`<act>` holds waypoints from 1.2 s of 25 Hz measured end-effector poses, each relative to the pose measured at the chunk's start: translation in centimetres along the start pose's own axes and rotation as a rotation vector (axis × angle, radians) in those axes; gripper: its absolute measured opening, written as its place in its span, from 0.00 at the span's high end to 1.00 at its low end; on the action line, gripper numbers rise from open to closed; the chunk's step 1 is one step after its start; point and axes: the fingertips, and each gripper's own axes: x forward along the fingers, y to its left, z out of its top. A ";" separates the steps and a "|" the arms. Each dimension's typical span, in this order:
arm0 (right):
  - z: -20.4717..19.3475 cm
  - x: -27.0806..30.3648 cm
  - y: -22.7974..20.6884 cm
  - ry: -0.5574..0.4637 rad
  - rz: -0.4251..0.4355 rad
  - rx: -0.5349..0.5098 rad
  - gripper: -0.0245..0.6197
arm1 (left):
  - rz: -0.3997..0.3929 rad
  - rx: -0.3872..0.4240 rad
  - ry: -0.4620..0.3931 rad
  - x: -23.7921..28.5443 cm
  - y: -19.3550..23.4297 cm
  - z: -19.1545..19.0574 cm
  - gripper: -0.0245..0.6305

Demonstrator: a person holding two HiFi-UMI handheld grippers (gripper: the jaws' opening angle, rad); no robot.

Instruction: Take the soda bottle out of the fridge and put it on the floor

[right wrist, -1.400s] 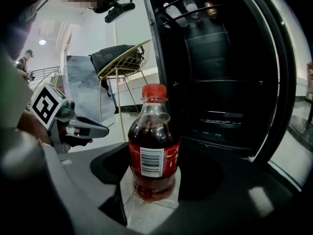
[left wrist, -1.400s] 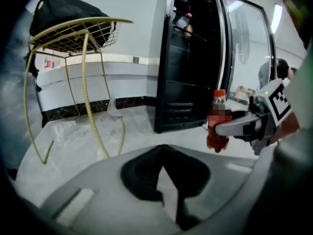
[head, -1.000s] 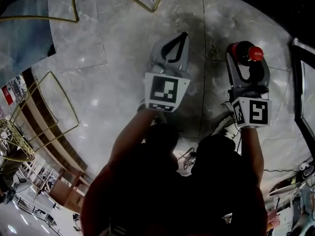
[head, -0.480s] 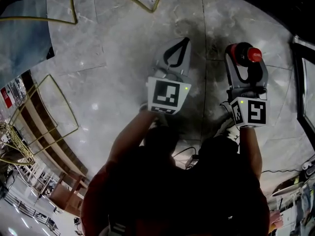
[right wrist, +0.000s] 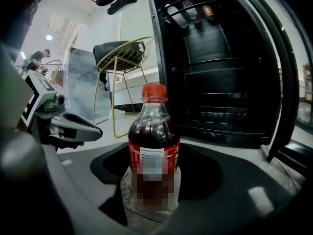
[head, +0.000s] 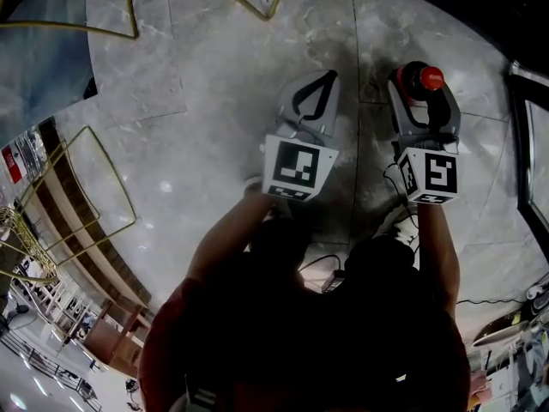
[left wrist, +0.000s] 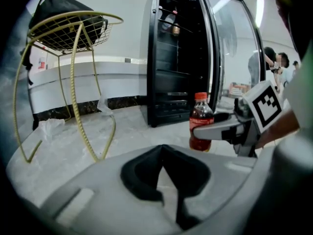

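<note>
Soda bottle (right wrist: 153, 146), clear plastic with dark cola, a red label and a red cap, is upright in the right gripper (head: 420, 88). Its jaws are spread wide but clamped on the bottle's sides, right by the open black fridge (right wrist: 225, 58), low over the grey marble floor (head: 223, 101). Left gripper (head: 324, 77) is pinched closed, nothing in it.

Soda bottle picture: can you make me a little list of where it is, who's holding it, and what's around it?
bottle: clear plastic soda bottle with red cap and red label, upright, dark drink inside
held by: right gripper, fingers closed on its sides
other hand: left gripper, fingers together, empty
fridge: tall black fridge, glass door open
below: grey marble floor
bottle touching floor: cannot tell
nearby: gold wire stand with a black bag on top
</note>
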 end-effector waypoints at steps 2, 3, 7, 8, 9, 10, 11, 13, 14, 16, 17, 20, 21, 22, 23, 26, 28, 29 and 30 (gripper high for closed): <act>0.0 0.8 -0.1 0.002 0.000 -0.005 0.50 | -0.003 0.003 0.004 0.1 -0.1 -0.1 0.96; 0.1 1.2 -0.1 0.001 0.002 -0.010 0.50 | -0.003 0.005 0.006 0.1 -0.1 -0.2 0.96; 0.3 3.0 -0.5 -0.001 0.012 -0.042 0.50 | -0.004 0.009 0.015 0.2 -0.1 -0.5 0.96; 0.4 3.5 -0.6 -0.004 0.015 -0.050 0.50 | -0.004 0.010 0.018 0.2 -0.2 -0.5 0.96; 0.6 3.9 -0.7 -0.008 0.016 -0.058 0.50 | -0.005 0.011 0.020 0.2 -0.3 -0.6 0.96; 0.9 4.3 -0.9 -0.014 0.017 -0.067 0.50 | -0.006 0.011 0.023 0.1 -0.3 -0.7 0.96; 1.1 4.8 -1.1 -0.019 0.016 -0.075 0.50 | -0.007 0.010 0.025 0.1 -0.4 -0.7 0.96; 1.5 5.8 -1.6 -0.029 0.012 -0.086 0.50 | -0.008 0.011 0.028 0.1 -0.4 -0.9 0.96; 1.8 6.3 -1.9 -0.033 0.009 -0.087 0.50 | -0.008 0.013 0.029 0.1 -0.4 -0.9 0.96; 2.2 7.2 -2.4 -0.042 0.002 -0.089 0.50 | -0.006 0.015 0.031 0.1 -0.4 -1.0 0.96; 2.5 7.6 -2.7 -0.048 -0.002 -0.090 0.50 | -0.004 0.015 0.032 0.1 -0.4 -1.1 0.96; 3.0 8.5 -3.5 -0.058 -0.019 -0.088 0.50 | -0.001 0.016 0.035 0.2 -0.3 -1.2 0.96; 3.1 8.7 -3.8 -0.060 -0.023 -0.086 0.50 | -0.001 0.017 0.036 0.2 -0.3 -1.2 0.96; 3.1 9.0 -4.1 -0.061 -0.027 -0.084 0.50 | -0.001 0.019 0.037 0.3 -0.3 -1.2 0.96; 3.1 9.2 -4.3 -0.062 -0.030 -0.082 0.50 | -0.002 0.021 0.038 0.3 -0.4 -1.2 0.96; 2.8 9.5 -4.6 -0.070 -0.032 -0.067 0.49 | -0.010 0.020 0.039 0.4 -0.6 -1.3 0.96; 2.5 9.4 -4.5 -0.080 -0.024 -0.068 0.50 | -0.018 0.020 0.040 0.4 -0.8 -1.4 0.96; 2.5 9.4 -4.4 -0.084 -0.021 -0.074 0.49 | -0.020 0.024 0.041 0.4 -0.9 -1.4 0.96; 2.5 9.3 -4.4 -0.087 -0.021 -0.080 0.49 | -0.022 0.028 0.043 0.4 -0.9 -1.5 0.96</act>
